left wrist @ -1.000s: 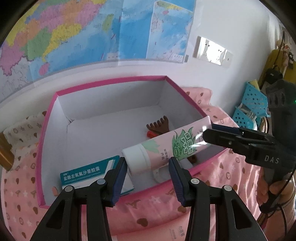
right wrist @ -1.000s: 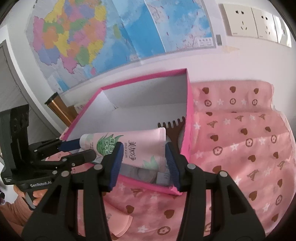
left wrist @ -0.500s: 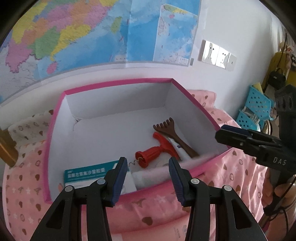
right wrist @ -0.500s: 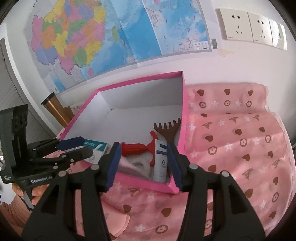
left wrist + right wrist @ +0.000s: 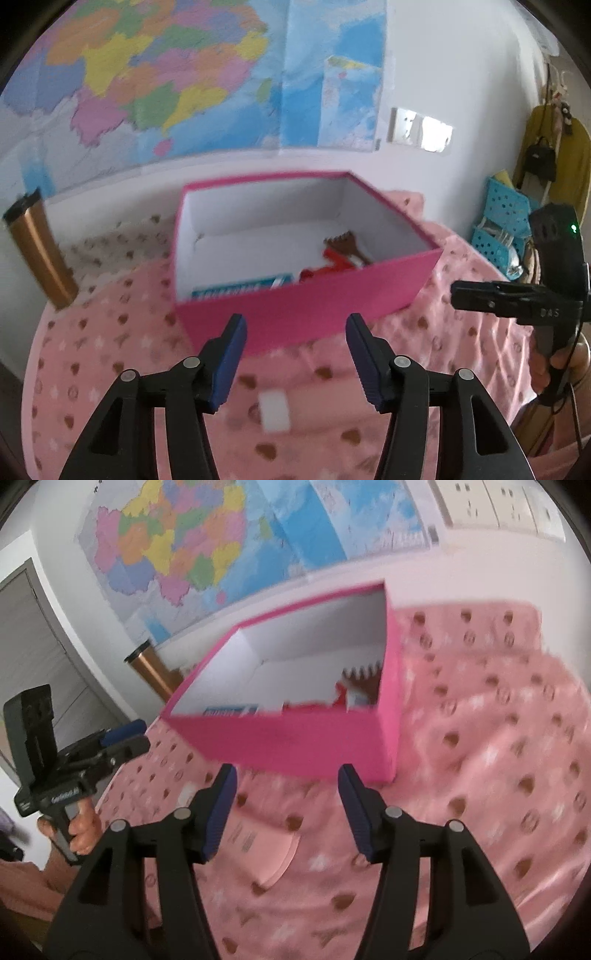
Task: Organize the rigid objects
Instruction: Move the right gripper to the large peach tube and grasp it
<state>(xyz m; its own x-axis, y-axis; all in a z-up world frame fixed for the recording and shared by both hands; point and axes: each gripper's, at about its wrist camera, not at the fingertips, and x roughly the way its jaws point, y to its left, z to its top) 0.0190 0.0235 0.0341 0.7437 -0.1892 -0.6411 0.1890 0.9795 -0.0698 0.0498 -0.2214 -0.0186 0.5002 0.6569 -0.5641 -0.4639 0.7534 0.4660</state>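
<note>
Pink box (image 5: 303, 314): rectangular, stiff card, smooth white lining.

Black plastic arms with silver screws and ribbed blue pads are seen on the left gripper (image 5: 294, 334) and the right gripper (image 5: 284, 784); white lettering is printed on both bodies.

Box (image 5: 303, 310) on cloth (image 5: 110, 354); corkscrew (image 5: 325, 267), comb (image 5: 343, 245) inside; cylinder (image 5: 37, 258) left.
</note>
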